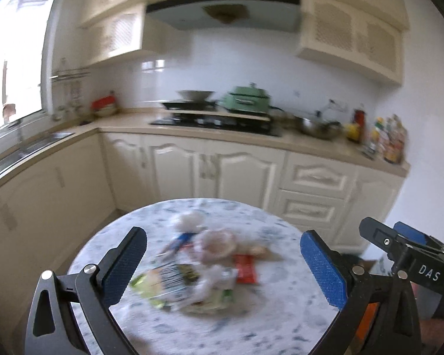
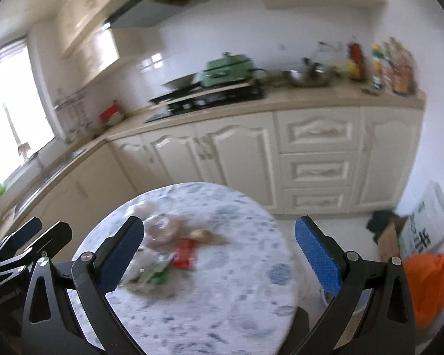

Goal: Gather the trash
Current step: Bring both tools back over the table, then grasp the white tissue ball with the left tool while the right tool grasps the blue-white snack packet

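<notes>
A pile of trash (image 1: 201,266) lies on a round table (image 1: 281,325) with a blue-flecked white cloth: crumpled tissue, clear plastic wrap, a red wrapper (image 1: 245,267), a green and yellow packet. It also shows in the right wrist view (image 2: 165,251), with the red wrapper (image 2: 185,251). My left gripper (image 1: 222,269) is open and empty, held above the near side of the pile. My right gripper (image 2: 219,254) is open and empty, above the table to the right of the pile. Both views are blurred.
Cream kitchen cabinets (image 1: 222,171) run behind the table, with a stove, a green pot (image 1: 247,99) and bottles (image 1: 390,139) on the counter. An orange bag (image 2: 432,284) and a cardboard box (image 2: 390,236) stand on the floor at the right. The right gripper shows in the left wrist view (image 1: 399,242).
</notes>
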The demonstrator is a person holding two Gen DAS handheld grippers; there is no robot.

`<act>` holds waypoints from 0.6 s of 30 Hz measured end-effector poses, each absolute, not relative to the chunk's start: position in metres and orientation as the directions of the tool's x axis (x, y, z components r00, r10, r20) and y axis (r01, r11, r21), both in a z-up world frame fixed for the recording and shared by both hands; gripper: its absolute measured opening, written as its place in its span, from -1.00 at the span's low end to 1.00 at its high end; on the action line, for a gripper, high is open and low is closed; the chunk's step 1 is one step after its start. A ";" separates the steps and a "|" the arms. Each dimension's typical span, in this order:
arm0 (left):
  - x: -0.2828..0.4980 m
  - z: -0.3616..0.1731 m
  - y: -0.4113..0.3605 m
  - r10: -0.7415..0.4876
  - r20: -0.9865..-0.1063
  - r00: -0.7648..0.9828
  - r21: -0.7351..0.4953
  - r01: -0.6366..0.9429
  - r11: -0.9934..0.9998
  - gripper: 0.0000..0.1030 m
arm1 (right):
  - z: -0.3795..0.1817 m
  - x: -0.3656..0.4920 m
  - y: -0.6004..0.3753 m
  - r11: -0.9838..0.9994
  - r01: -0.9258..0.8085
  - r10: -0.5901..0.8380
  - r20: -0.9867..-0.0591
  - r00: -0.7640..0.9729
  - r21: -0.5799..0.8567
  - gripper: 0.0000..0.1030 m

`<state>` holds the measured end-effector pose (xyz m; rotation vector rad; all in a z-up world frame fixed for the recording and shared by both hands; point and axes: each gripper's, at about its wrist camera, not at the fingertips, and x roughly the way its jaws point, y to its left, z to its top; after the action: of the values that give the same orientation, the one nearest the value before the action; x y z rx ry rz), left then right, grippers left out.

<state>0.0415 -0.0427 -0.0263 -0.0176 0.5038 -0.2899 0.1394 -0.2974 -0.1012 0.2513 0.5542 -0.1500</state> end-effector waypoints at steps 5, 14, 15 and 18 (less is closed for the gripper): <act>0.016 -0.032 0.000 -0.196 -0.468 0.862 -0.097 0.170 0.981 0.99 | -0.099 0.146 -0.260 0.981 0.126 -0.030 -0.532 0.846 0.146 1.00; -0.007 -0.035 0.040 -0.092 -0.512 0.854 -0.103 0.046 0.994 0.99 | -0.118 0.161 -0.220 0.993 0.037 0.036 -0.569 0.822 0.116 1.00; -0.010 -0.040 0.043 -0.080 -0.520 0.850 -0.106 0.029 0.994 0.99 | -0.120 0.162 -0.216 0.993 0.028 0.043 -0.575 0.817 0.114 1.00; -0.004 -0.038 0.052 -0.061 -0.543 0.838 -0.114 -0.002 0.993 0.99 | -0.127 0.166 -0.208 0.994 0.004 0.060 -0.592 0.804 0.106 1.00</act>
<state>-0.0040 0.0522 -0.0385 -0.1122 0.5773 -0.0310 0.1660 -0.2082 -0.1270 0.1038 0.6363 0.0301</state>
